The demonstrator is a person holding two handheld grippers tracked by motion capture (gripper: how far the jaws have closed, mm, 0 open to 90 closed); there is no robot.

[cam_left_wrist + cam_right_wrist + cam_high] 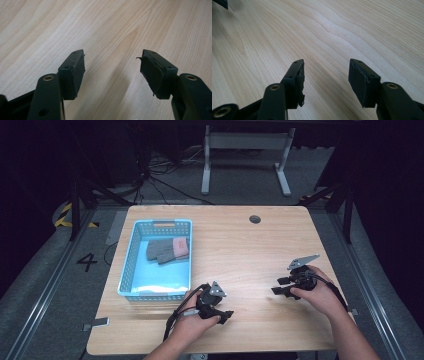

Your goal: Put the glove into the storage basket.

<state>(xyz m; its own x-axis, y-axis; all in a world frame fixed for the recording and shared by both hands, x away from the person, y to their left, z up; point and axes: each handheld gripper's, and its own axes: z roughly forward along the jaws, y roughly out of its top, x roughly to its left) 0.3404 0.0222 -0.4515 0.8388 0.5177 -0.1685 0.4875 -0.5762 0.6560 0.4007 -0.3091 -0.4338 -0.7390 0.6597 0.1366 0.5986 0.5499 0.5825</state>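
Resting on table (pixel 250 255), left gripper (pixel 226 316) and right gripper (pixel 278 286) both spread, empty; gloves (pixel 167 250) in basket (pixel 131 251) well apart.

Both black grippers, left gripper (pixel 223 316) and right gripper (pixel 280 285), carry grey triangular plates, brass-coloured screws, frayed rubber pads (pixel 301 85) and black cables.

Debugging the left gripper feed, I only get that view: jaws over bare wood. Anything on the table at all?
Observer: Yes, a blue basket sits on the table's left part in the high view.
Operator: Anything in it?
Observer: Grey gloves with a pink cuff lie in its far part.
Operator: Right gripper holding something?
Observer: No, the right gripper is open over bare wood.
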